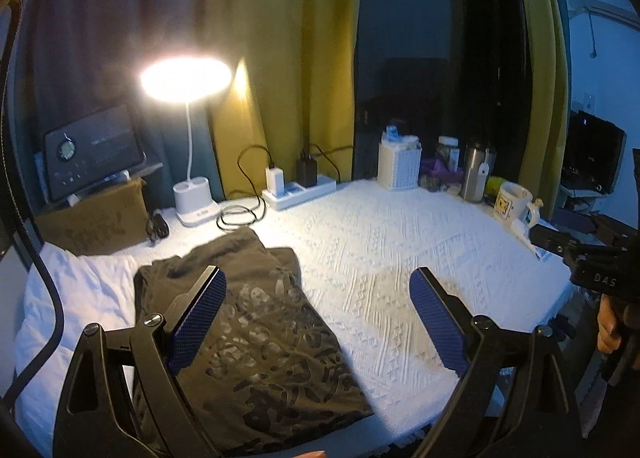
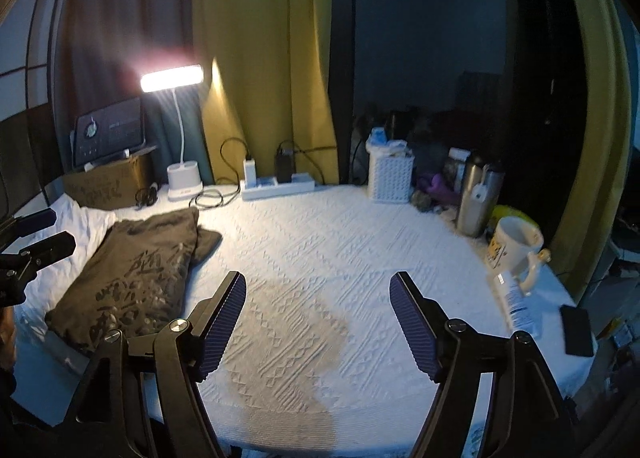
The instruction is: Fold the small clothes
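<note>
A dark olive printed T-shirt [image 1: 256,322] lies folded on the left of the white textured tabletop [image 1: 400,258], partly over a white garment [image 1: 80,298]. It also shows in the right wrist view [image 2: 132,274], with the white garment [image 2: 76,226] behind it. My left gripper [image 1: 318,298] is open and empty, hovering above the shirt's right edge. My right gripper [image 2: 318,306] is open and empty over the bare tabletop [image 2: 320,242], to the right of the shirt. The right gripper shows at the right edge of the left wrist view [image 1: 568,250], and the left gripper at the left edge of the right wrist view [image 2: 36,242].
A lit desk lamp [image 1: 188,82], a tablet on a cardboard box [image 1: 92,162], a power strip with cables [image 1: 296,190], a white basket [image 1: 400,166], a steel flask [image 1: 474,170] and a mug [image 1: 514,202] line the back. A phone [image 2: 576,330] lies at the right edge.
</note>
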A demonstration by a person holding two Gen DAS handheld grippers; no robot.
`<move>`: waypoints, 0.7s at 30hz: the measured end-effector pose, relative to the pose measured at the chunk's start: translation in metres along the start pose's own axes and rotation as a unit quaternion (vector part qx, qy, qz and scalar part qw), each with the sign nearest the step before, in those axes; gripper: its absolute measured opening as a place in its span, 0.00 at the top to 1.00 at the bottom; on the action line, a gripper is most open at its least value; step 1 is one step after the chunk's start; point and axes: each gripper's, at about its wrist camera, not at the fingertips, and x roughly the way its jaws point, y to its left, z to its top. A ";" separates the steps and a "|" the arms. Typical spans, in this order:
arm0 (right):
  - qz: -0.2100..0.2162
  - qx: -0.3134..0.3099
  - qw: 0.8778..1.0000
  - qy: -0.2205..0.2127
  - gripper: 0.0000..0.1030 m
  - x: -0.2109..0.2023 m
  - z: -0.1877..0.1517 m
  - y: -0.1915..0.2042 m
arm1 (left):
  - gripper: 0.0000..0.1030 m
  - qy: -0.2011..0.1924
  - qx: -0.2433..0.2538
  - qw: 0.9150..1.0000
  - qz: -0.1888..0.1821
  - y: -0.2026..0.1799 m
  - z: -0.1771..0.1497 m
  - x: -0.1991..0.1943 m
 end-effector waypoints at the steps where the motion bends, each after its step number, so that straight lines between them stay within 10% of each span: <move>1: -0.002 0.000 1.000 -0.006 0.26 -0.006 0.002 -0.001 | 0.10 -0.006 0.000 1.000 0.003 0.000 0.002 -0.004; 21: -0.006 -0.005 0.994 -0.106 0.15 -0.087 0.032 0.007 | 0.03 -0.100 -0.003 0.994 0.041 0.011 0.025 -0.067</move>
